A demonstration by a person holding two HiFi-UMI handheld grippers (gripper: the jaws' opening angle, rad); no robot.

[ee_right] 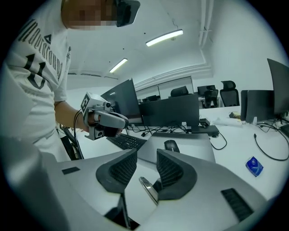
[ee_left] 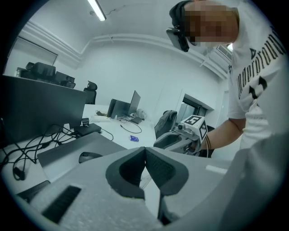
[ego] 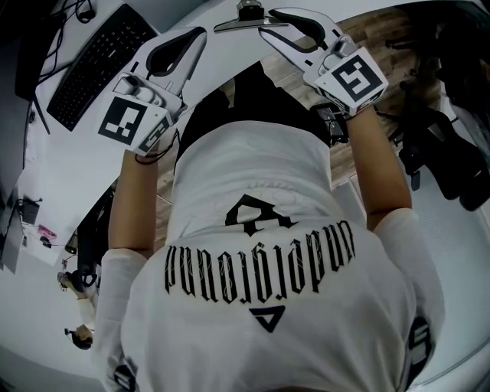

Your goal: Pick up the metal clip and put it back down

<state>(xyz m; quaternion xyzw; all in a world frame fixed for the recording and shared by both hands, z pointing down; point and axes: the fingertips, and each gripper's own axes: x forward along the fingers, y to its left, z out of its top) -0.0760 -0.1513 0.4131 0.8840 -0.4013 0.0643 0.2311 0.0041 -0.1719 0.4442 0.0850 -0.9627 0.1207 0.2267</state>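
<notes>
**Metal clip (ego: 240,24) end-on between the jaws of right tool (ego: 267,23)**

Head view: the metal clip lies flat on the white counter (ego: 84,168), straight ahead of the person and nearer to the counter's right edge than to its left one. The long axis of the clip goes across the picture, left to right, and a dark knob stands at about its middle. The right tool comes from the right side, almost along this axis, and its tips are at the right end of the clip. The left tool (ego: 197,37) is held just beside the left end of the clip but does not touch it. The keyboard (ego: 99,65) is well apart, toward the left edge.

Left gripper view: the two pads meet at their tips, so this tool is clenched with nothing between. Whether the clip shows below them I cannot tell.

Right gripper view: the jaws stand apart, released. A bright metal strip (ee_right: 148,189) of the clip lies low in the gap and closer to the jaw on the right of this view. No pad presses on it. Behind are the keyboard and a mouse (ee_right: 170,145).

My judgement: the right tool is the nearer one for the pick. It should shift a little so that the strip is centred, then close across the strip's thin side.
</notes>
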